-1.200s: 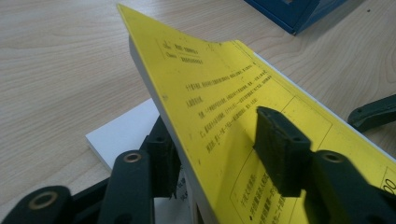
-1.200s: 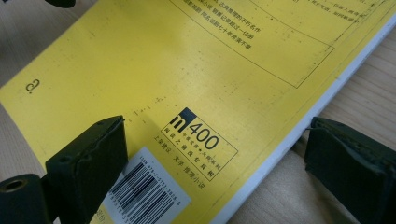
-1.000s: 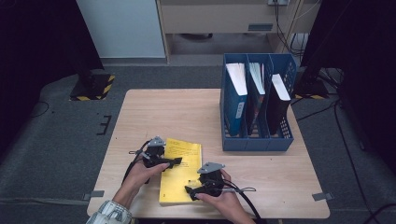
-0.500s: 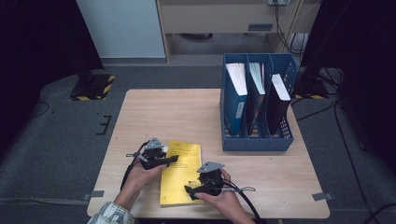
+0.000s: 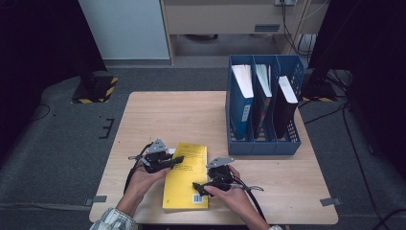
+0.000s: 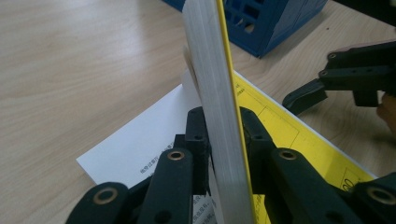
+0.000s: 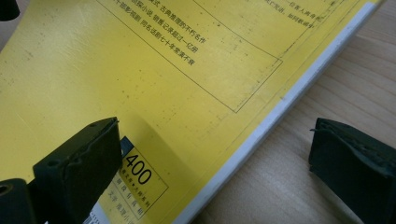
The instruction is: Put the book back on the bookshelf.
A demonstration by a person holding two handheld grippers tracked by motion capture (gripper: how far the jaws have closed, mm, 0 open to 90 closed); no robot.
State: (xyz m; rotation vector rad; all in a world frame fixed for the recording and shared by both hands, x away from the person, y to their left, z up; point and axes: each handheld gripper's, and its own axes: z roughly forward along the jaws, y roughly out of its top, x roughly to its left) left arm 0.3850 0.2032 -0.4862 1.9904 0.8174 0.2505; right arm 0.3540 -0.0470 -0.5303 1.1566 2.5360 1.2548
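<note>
A yellow paperback (image 5: 184, 179) lies flat near the front edge of the wooden table (image 5: 167, 115). My left gripper (image 5: 178, 159) is at the book's upper left edge. In the left gripper view its jaws (image 6: 223, 116) are shut on the thick page block and yellow cover (image 6: 215, 93). My right gripper (image 5: 196, 188) sits at the book's lower right and also shows as the right gripper (image 6: 327, 79) across the cover. It is open (image 7: 215, 140), with one jaw over the yellow cover (image 7: 140, 70) by the barcode and the other over bare wood, straddling the book's edge.
A blue three-slot file rack (image 5: 261, 143) stands at the table's right rear, with a book upright in each slot. It appears again as the blue rack (image 6: 261, 23). A white printed sheet (image 6: 135, 149) shows beside the left jaw. Bare wood stretches behind the book.
The left gripper has slipped slightly toward me along the book's left edge. The book and the right gripper have stayed in place.
</note>
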